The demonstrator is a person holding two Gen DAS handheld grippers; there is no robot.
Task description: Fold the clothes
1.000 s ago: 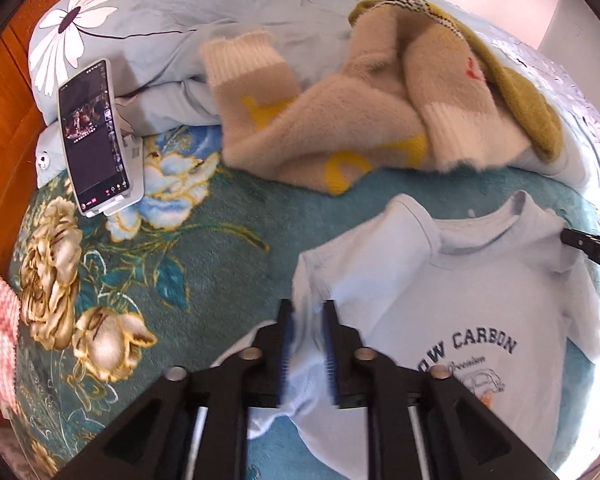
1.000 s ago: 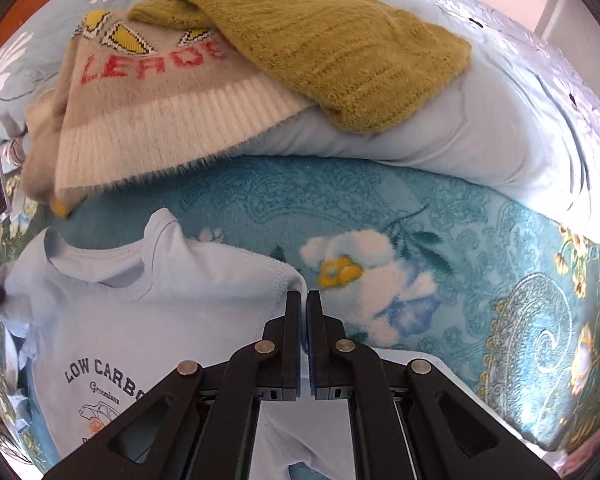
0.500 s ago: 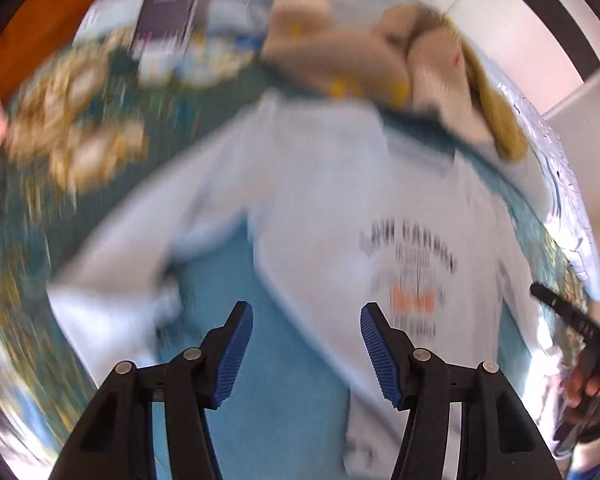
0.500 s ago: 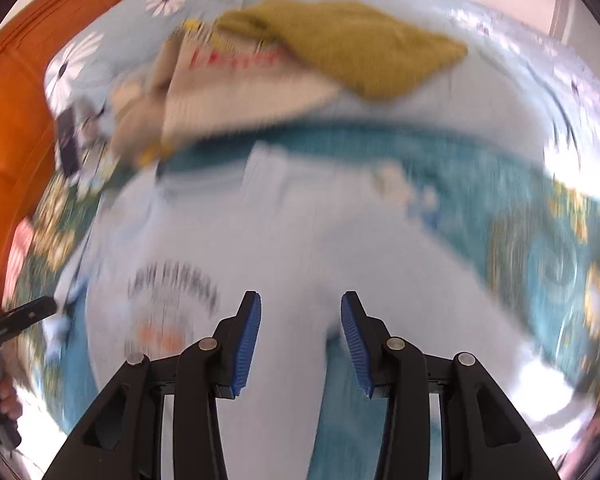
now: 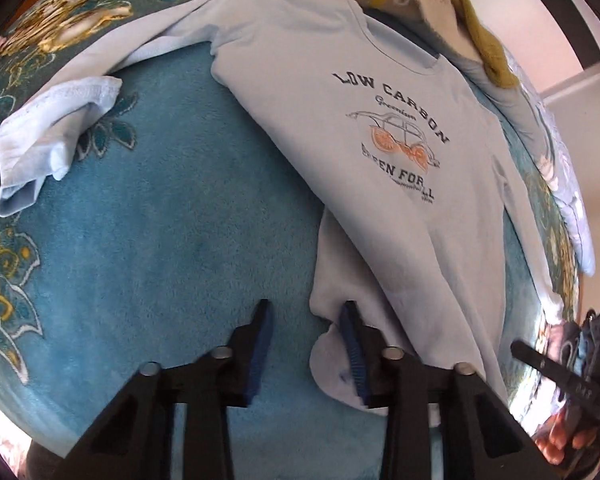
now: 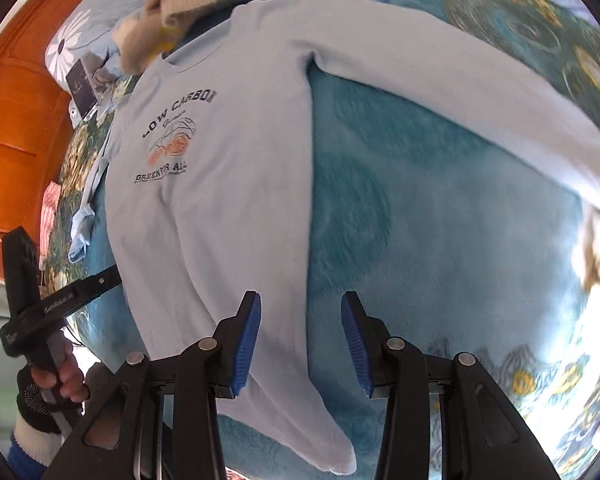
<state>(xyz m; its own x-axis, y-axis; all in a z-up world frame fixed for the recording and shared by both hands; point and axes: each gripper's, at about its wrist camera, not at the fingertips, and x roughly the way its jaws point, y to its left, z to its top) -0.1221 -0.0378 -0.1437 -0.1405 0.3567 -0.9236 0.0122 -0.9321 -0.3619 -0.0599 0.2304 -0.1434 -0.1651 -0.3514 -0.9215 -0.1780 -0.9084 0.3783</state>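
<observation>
The pale blue shirt [image 5: 380,216] lies face up on the teal bedspread [image 5: 180,248], print showing, both long sleeves flung outward. Its hem corners run under the tools, so the bottom edge is hard to follow; the far sleeve's cuff in the right view is washed out by glare. The sweaters [image 6: 188,4] at the head of the bed are cut off by the frame, and the phone [image 6: 82,88] is small and dim. The left gripper [image 5: 306,344] has its fingers closing, the hem corner beside the right-hand pad but not pinched. The right gripper [image 6: 300,340] stands partly open over the other hem edge, gripping nothing. A second ago both were clamped at the shoulders; since then both have let go and dropped to the hem.
</observation>
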